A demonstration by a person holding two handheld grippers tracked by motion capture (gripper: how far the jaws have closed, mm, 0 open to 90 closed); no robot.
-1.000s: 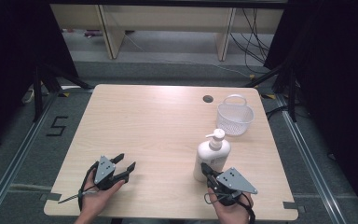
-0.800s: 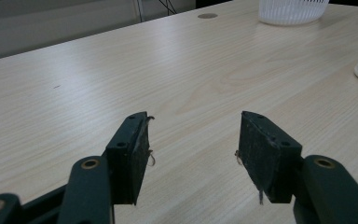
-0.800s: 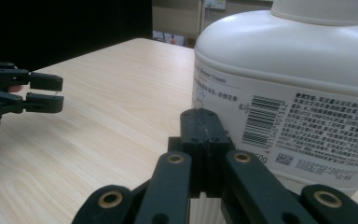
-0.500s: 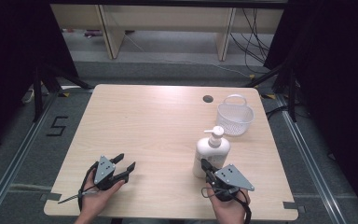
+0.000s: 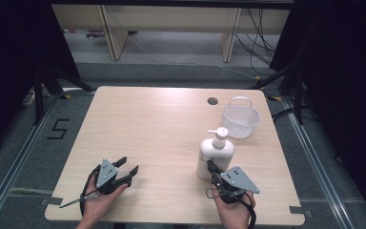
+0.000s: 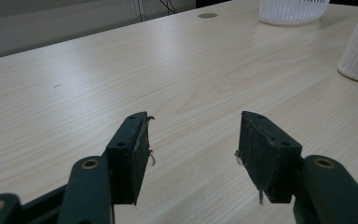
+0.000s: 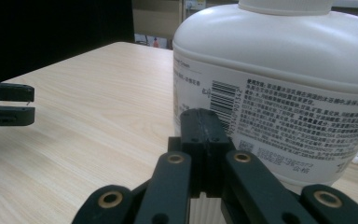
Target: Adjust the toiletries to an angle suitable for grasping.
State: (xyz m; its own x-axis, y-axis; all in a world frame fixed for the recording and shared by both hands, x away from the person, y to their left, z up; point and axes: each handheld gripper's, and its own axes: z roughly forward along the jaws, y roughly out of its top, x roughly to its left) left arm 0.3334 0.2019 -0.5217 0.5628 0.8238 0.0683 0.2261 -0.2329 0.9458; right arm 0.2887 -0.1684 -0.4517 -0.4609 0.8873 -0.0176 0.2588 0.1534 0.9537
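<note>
White plastic, the pump bottle [image 5: 215, 155] stood upright near the table's [image 5: 162, 124] right front, spout pointing left in the high view. Right gripper [image 7: 204, 133], jaws fully closed and holding nothing, sat just before its label. Left gripper [image 6: 193, 140] gaped wide, empty, well apart.

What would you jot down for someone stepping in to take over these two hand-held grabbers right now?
Left gripper: open, empty, low over the table's near left part.
Right gripper: shut, holding nothing, tips right at the pump bottle's near side.
Bottle stands upright at the table's near right; the white basket sits empty beyond it by the far right edge.
Done: nothing gripped or moved yet.
Left, probably: open the right jaws and take hold of the bottle.
</note>
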